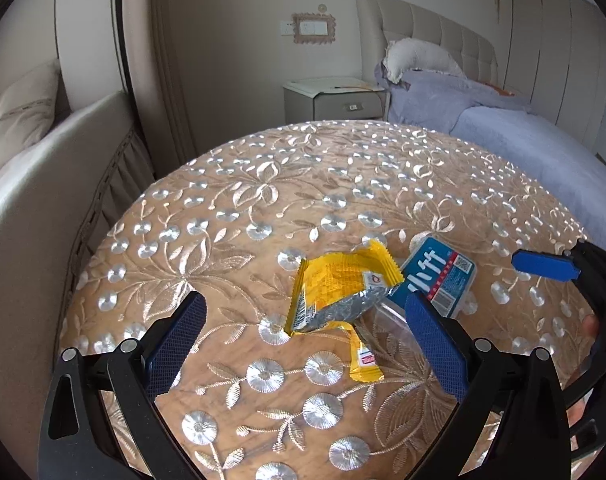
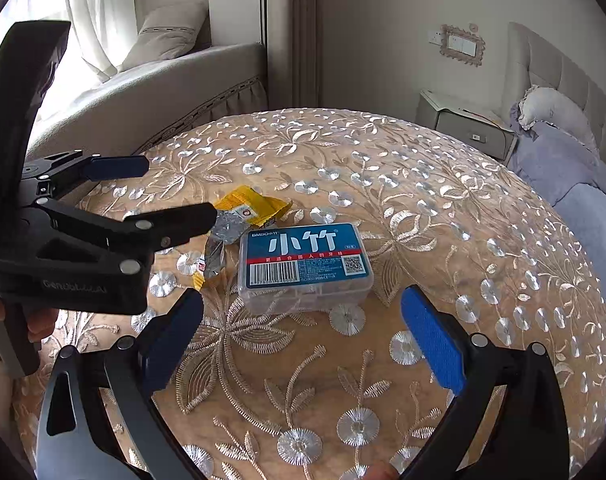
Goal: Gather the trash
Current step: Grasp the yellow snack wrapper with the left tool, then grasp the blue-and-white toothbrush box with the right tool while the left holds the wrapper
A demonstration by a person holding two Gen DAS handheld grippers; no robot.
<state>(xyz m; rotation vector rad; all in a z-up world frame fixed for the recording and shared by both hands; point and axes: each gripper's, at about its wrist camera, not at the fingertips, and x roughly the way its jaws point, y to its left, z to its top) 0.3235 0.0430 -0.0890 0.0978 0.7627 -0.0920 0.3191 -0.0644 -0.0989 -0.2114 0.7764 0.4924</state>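
A torn yellow snack wrapper [image 1: 339,292] with a silver inside lies on the round table [image 1: 303,184]. A second yellow scrap [image 1: 365,360] sits just in front of it. My left gripper [image 1: 307,340] is open and hovers low, its fingers either side of the wrapper. A clear plastic box with a blue label [image 2: 307,264] rests right of the wrapper [image 2: 251,208]. My right gripper [image 2: 303,340] is open just short of the box, holding nothing. The left gripper [image 2: 175,192] enters the right wrist view from the left. One blue finger [image 1: 543,266] of the right gripper shows at the left wrist view's right edge.
The table [image 2: 423,240] wears a gold embroidered cloth. Beyond it are a bed with lilac bedding [image 1: 503,120], a grey nightstand [image 1: 335,98] and a cushioned window seat [image 2: 151,80] by a curtain. A person's hand [image 2: 39,320] holds the left gripper.
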